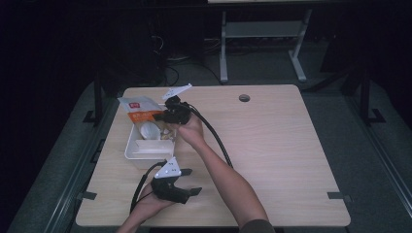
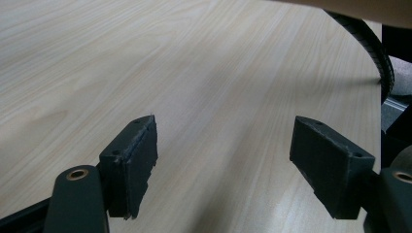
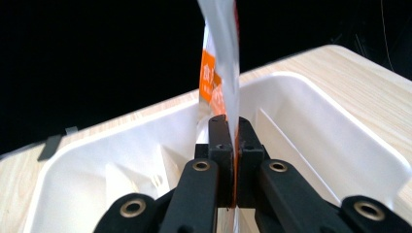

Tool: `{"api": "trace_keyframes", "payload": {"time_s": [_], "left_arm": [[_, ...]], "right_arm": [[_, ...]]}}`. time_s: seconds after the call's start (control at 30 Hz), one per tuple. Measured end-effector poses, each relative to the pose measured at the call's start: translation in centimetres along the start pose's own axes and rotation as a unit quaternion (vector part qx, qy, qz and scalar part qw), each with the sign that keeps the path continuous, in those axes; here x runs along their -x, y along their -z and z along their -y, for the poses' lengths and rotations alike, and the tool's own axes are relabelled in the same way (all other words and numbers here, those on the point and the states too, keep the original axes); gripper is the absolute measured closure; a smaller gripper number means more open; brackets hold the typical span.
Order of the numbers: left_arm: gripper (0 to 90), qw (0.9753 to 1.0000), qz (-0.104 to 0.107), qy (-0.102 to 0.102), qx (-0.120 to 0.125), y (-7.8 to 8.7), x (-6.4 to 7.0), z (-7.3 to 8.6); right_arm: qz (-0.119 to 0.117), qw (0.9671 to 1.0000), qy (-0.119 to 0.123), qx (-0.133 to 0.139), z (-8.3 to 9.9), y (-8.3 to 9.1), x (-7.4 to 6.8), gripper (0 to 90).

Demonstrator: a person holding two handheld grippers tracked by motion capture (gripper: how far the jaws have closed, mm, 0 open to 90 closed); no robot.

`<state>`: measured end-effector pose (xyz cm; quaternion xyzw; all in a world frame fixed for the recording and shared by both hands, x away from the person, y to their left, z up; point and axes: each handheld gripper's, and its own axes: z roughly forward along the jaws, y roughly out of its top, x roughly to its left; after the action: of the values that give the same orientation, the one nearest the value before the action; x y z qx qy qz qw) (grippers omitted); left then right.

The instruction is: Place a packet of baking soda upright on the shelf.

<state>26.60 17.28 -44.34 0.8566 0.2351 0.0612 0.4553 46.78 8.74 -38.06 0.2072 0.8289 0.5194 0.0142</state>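
High view: right gripper (image 1: 171, 115) up over the white tray (image 1: 132, 148), at the left side of the tabletop (image 1: 272, 145), holding an orange and white packet (image 1: 140, 108) above the tray's far end. Left gripper (image 1: 187, 182) low near the front edge, just in front of the tray, apart from it.

Left gripper view: fingers (image 2: 133, 165) spread wide, nothing between, bare wood below.

Right gripper view: fingers (image 3: 219, 145) pressed tight on the packet (image 3: 221, 63), pinching its lower edge. Packet standing up tall, tray (image 3: 311, 116) with its dividers right underneath.
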Motion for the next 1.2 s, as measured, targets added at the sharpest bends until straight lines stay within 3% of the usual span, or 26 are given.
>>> {"api": "trace_keyframes", "payload": {"time_s": [0.27, 0.33, 0.37, 0.5, 0.63, 0.7, 0.77, 0.83, 1.2], "left_arm": [[25.0, 1.0, 0.001, 0.0, 0.0, -0.1, 0.1, 0.0], [25.0, 1.0, 0.001, 0.0, 0.0, -0.1, 0.0, 0.0], [25.0, 1.0, 0.0, 0.0, 0.001, 0.0, 0.0, 0.0], [25.0, 1.0, 0.0, 0.002, 0.001, 0.0, 0.0, 0.0], [25.0, 1.0, 0.001, 0.001, 0.0, -0.1, 0.1, 0.0], [25.1, 1.0, 0.001, 0.001, 0.0, -0.1, 0.1, 0.0], [25.0, 1.0, 0.0, 0.001, -0.001, -0.1, 0.0, 0.0], [25.0, 1.0, 0.001, 0.002, -0.001, -0.1, 0.0, 0.0], [25.0, 1.0, 0.001, 0.001, 0.0, -0.1, 0.1, 0.0]], "right_arm": [[-0.002, 0.9997, 0.006, -0.023, 0.1, 0.3, 0.0, 87.4], [-0.005, 0.9994, 0.007, -0.033, 0.2, 0.3, 0.1, 81.6], [-0.01, 0.9984, 0.008, -0.055, 0.4, 0.2, 0.2, 77.7], [-0.01, 0.9974, 0.016, -0.07, 0.7, 0.3, 0.1, 75.9], [-0.02, 0.9962, 0.014, -0.083, 1.0, 0.1, 0.2, 79.9], [-0.013, 0.9938, 0.03, -0.106, 1.4, -0.4, 0.0, 83.3], [-0.009, 0.9937, 0.033, -0.106, 1.6, -0.5, -0.1, 85.4], [-0.015, 0.9942, 0.02, -0.104, 2.0, -0.5, 0.2, 88.2], [-0.007, 0.9931, 0.019, -0.116, 2.9, -0.9, 0.4, 86.8]]}}
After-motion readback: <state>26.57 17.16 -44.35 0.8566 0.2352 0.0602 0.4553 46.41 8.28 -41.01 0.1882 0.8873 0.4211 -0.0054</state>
